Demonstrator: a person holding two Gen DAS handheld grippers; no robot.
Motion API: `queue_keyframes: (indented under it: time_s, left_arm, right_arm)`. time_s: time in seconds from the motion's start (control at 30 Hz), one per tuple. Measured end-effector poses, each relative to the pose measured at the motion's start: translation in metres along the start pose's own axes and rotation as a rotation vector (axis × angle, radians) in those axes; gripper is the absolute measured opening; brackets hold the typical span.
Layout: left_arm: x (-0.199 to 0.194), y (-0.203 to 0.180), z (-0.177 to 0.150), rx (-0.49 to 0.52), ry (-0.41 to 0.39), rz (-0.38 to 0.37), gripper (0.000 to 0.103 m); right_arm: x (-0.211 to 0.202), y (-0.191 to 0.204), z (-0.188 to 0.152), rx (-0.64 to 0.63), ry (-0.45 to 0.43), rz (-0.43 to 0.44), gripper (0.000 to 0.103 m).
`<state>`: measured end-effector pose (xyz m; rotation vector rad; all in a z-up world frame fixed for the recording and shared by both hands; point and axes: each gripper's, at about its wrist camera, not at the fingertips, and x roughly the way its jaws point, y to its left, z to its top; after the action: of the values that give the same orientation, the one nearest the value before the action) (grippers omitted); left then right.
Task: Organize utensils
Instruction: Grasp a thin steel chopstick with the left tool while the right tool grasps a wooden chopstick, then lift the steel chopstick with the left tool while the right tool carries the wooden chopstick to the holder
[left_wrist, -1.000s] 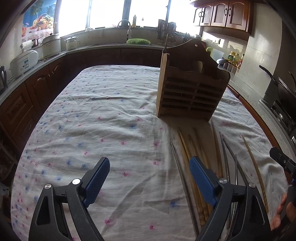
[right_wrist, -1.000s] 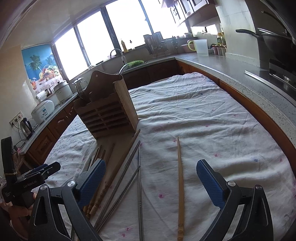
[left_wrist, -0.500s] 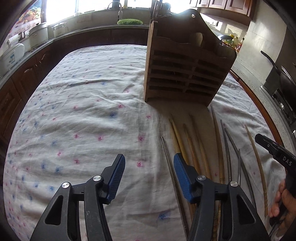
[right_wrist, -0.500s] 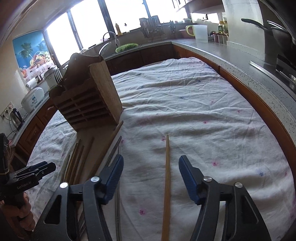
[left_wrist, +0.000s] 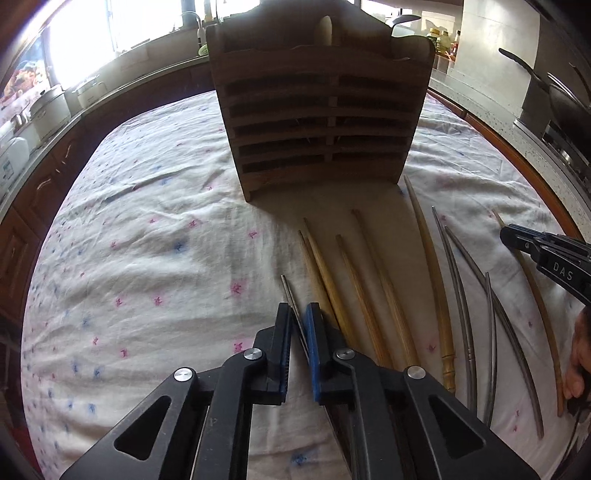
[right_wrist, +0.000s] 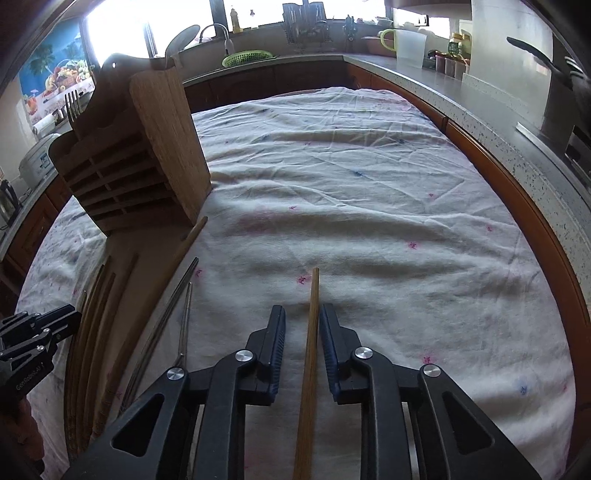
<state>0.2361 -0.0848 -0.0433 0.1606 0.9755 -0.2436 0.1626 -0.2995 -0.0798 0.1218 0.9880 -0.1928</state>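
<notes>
Clearly the sorting is only at its start. Almost all the chopsticks lie loose on the cloth-covered surface (left_wrist: 155, 229) in front of the wooden rack (left_wrist: 317, 110): several bamboo chopsticks (left_wrist: 369, 288) and a few curved metal ones (left_wrist: 458, 295) spread in a fan. The rack already holds a fork (right_wrist: 72, 107) and what looks like a ladle or spoon at its back, so some utensils are stowed; whether any chopsticks are inside cannot be told.

The left gripper (left_wrist: 298, 321) is low over the cloth, its fingers nearly closed around a thin metal chopstick (left_wrist: 290, 295) at the left edge of the fan. A narrow gap shows beside the stick, so I judge the grasp as closing, not firm. The chopstick's tip points toward the rack.

The right gripper (right_wrist: 303, 325) is also down near the cloth, pointed along a single brown wooden chopstick (right_wrist: 312, 325) that lies apart from the others, to their right. Its fingers straddle the stick with clear space on both sides, so it is not gripped yet.

Both picks, and carrying every stick to the rack, are left to do.
</notes>
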Motion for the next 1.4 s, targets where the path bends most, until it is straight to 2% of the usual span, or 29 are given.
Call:
queue_keyframes:
  time_s: [0.03, 0.27, 0.57, 0.77, 1.07, 1.4]
  left_arm:
    - [0.000, 0.001, 0.000, 0.002, -0.003, -0.003, 0.006]
    - [-0.020, 0.028, -0.004, -0.097, -0.039, -0.116, 0.003]
    - [-0.085, 0.049, -0.017, -0.122, -0.158, -0.208, 0.003]
    - [-0.138, 0.070, -0.021, -0.147, -0.266, -0.256, 0.003]
    - [-0.194, 0.088, -0.029, -0.154, -0.398, -0.273, 0.003]
    - [-0.206, 0.096, -0.020, -0.165, -0.449, -0.258, 0.002]
  right_arm:
    - [0.000, 0.000, 0.000, -0.001, 0.001, 0.003, 0.007]
    - [-0.018, -0.001, -0.006, 0.043, -0.031, 0.070, 0.005]
    - [-0.093, 0.011, -0.002, 0.078, -0.194, 0.158, 0.005]
    - [-0.146, 0.020, 0.011, 0.060, -0.321, 0.189, 0.005]
    - [-0.197, 0.030, 0.034, 0.035, -0.470, 0.202, 0.005]
    - [-0.200, 0.038, 0.054, 0.036, -0.520, 0.221, 0.005]
